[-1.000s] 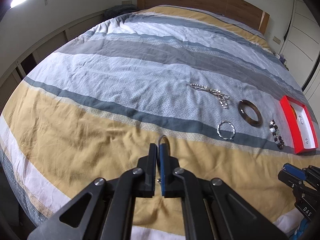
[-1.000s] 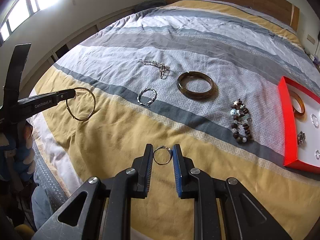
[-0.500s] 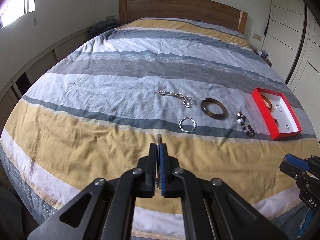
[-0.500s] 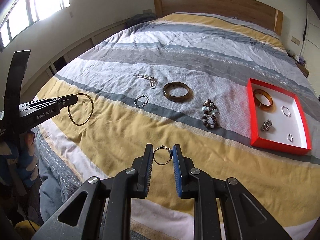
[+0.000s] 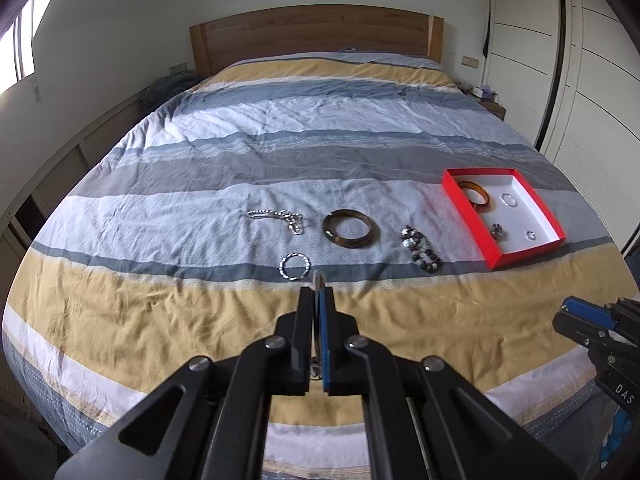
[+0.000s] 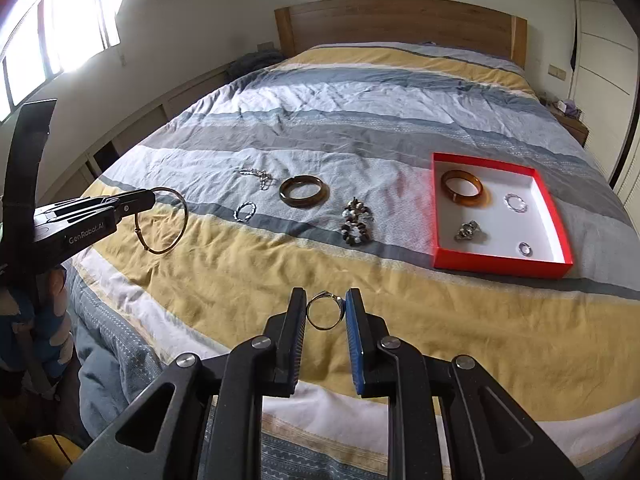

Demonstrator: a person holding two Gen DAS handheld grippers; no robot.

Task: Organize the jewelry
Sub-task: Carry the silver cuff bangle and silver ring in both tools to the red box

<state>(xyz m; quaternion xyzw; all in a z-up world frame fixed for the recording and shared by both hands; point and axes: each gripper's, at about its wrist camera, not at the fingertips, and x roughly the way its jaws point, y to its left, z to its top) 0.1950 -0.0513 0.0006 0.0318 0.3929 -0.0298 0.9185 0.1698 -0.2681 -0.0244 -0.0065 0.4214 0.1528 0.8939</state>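
A bed (image 6: 360,128) with a striped duvet and wooden headboard (image 6: 400,20) fills both frames, with a window (image 6: 52,40) at upper left. Right of centre a red box (image 6: 496,260) holds an amber bangle (image 6: 462,194); a dark bangle (image 6: 304,192) and beaded bracelet (image 6: 356,222) lie mid-frame. The left hand-held gripper (image 6: 150,200), jaws nearly together, pinches a thin gold bangle (image 6: 164,220) hanging face-on. The right hand-held gripper (image 6: 326,310) clamps a silver ring (image 6: 325,311), its opening facing the camera.

Thin bangle (image 5: 316,320) mostly hidden between left jaws; small box (image 6: 567,107) on nightstand (image 6: 573,128), perhaps tissues.

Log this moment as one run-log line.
left gripper: shut on thin bangle | right gripper: shut on ring | both above bed | red box: four pieces inside
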